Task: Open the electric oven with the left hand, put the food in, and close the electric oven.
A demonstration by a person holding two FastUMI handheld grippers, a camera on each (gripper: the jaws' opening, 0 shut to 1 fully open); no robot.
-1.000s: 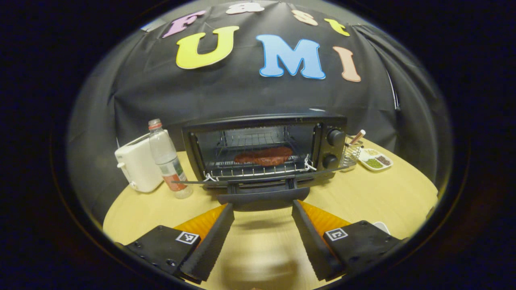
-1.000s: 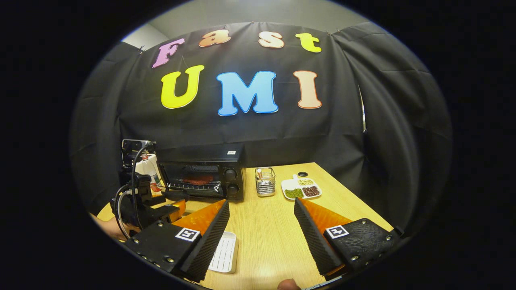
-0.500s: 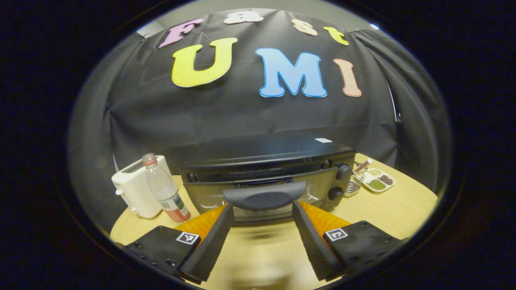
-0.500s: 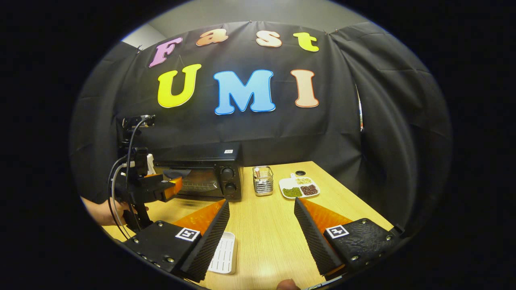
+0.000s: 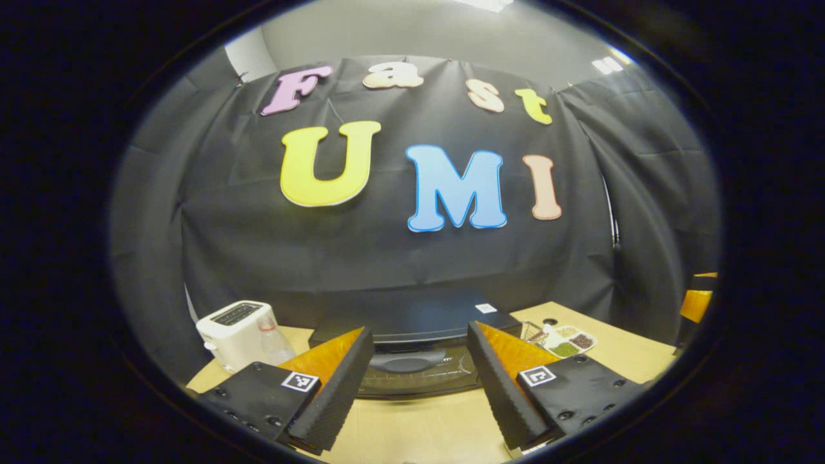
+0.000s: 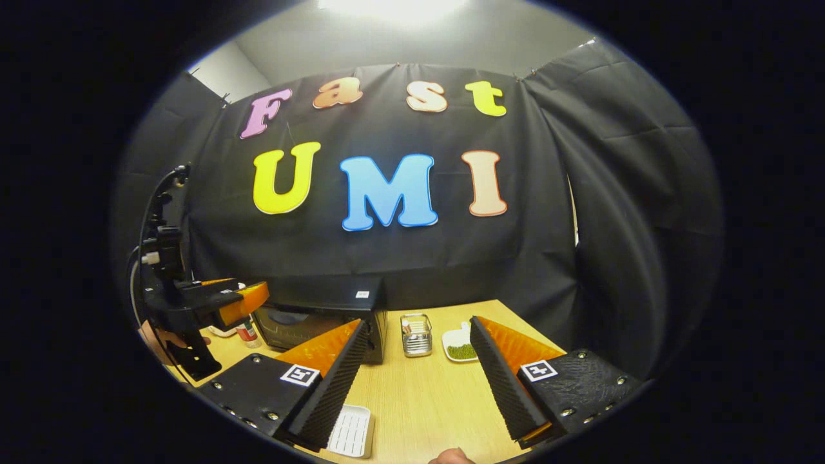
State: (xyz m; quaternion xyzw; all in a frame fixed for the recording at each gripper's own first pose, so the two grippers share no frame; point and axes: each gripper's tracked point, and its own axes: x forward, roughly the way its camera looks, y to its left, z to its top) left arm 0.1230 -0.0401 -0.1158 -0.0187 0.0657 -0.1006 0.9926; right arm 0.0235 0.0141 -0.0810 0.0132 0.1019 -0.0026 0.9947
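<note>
In the left gripper view, our left gripper (image 5: 419, 377) has its fingers spread wide and holds nothing. Between them we see the electric oven (image 5: 419, 361) on the wooden table (image 5: 631, 357), with its door up and the door handle (image 5: 407, 362) just beyond the fingertips, apart from them. The food is not visible through the door from here; we judge it is inside. A white toaster (image 5: 235, 325) and a plastic bottle (image 5: 274, 345) stand to the left of the oven, and a divided dish of beans (image 5: 567, 340) lies to the right.

In the right gripper view, our right gripper (image 6: 419, 380) is also wide and empty, above the table. The left gripper (image 6: 242, 303) hangs just in front of the oven's upper edge. A wire basket (image 6: 416, 335) stands beside the oven, and a white tray (image 6: 351, 430) lies near the right fingers.

We judge the closing step is at its end. Next we only need to confirm that the door sits flush, then draw the left gripper away.
</note>
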